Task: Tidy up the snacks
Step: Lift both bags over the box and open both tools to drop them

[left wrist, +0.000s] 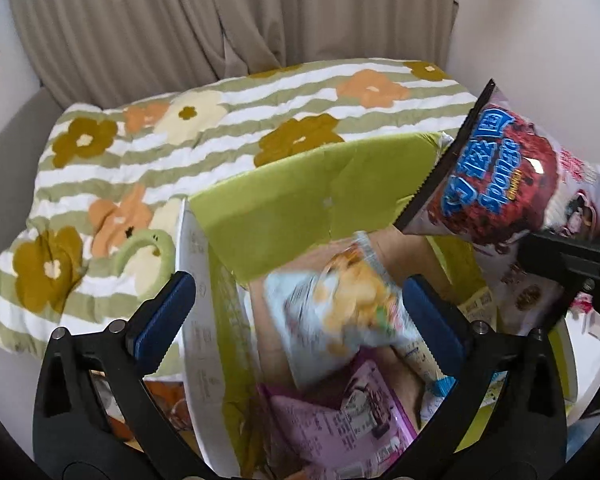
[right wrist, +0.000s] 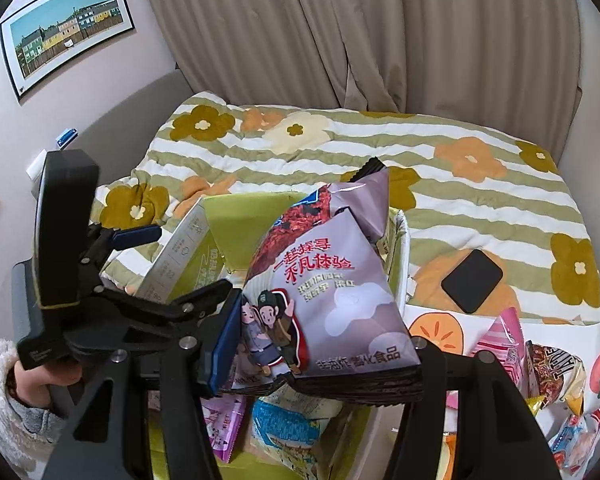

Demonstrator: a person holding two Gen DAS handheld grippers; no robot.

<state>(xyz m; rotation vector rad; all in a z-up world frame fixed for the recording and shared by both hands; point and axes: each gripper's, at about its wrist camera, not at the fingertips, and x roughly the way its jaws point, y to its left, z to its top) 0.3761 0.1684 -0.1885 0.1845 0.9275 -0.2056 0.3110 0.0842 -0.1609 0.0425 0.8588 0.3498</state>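
1. Green box sits open on the bed; several packs already lie inside: chip bag, pink pack, blue pack.
2. Right tongs pinch the lavender snack bag at its bottom seam, held above the box, not yet dropped.
3. Left tongs are spread wide over the box, holding nothing; chip bag is blurred between them.
4. Left to sort: loose packs beside the box on the right. Roughly halfway by estimate.
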